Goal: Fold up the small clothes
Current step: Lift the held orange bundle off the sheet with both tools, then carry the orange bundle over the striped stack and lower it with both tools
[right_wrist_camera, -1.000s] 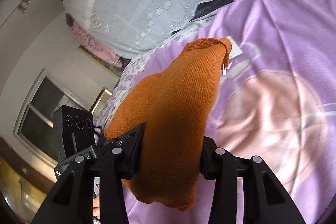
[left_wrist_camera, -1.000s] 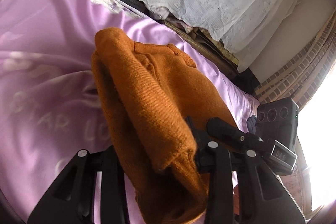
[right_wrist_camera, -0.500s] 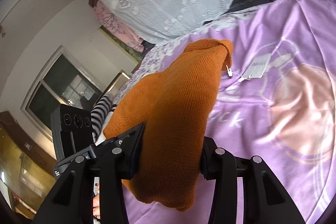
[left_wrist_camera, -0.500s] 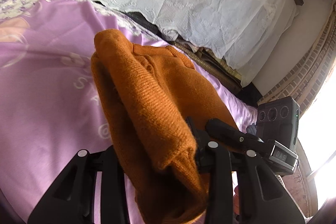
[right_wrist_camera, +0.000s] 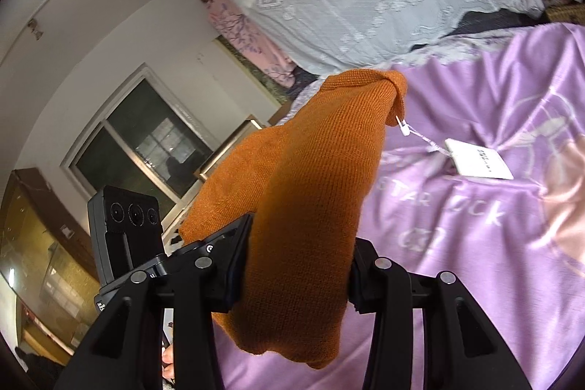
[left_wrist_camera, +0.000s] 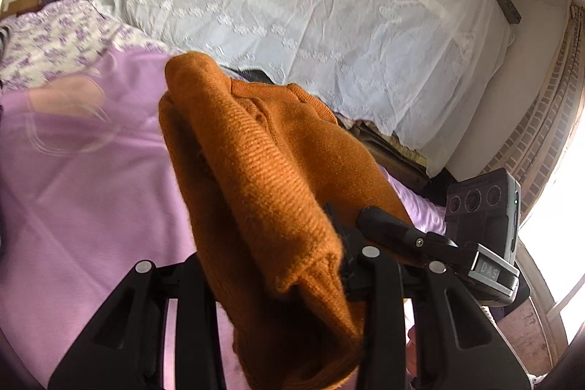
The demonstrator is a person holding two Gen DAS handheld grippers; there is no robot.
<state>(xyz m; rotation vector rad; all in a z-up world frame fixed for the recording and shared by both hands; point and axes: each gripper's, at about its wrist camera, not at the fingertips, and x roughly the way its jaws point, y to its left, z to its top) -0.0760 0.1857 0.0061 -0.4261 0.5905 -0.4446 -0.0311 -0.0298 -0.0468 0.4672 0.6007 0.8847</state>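
Orange knit fills the gap of both tongs. L gripper is clenched on the orange knit garment: the fabric is bunched between its two black fingers, a thick folded wad w/ a ribbed hem edge sitting right at the pinch, spilling below the fingers toward the bottom of the left wrist view and running up and away from the camera to a rounded end. R gripper is likewise clamped on the same garment, cloth squeezed between its pads, a loose lobe hanging under the fingers, the rest stretching forward to a knotted-looking tip. From that tip a thin plastic tie leads to a white paper tag, which lies on the sheet. The garment is held up off the bed between the two tools, not lying flat; each wrist view shows the other tool's camera box beside the cloth, so the grippers sit near each other at opposite ends of the bundle. Below and around: purple bedsheet w/ pale printed lettering and a pinkish circle motif. Beyond the sheet, a white lace cover is draped over a bulky heap. In the right wrist view, a window in the white wall at left.
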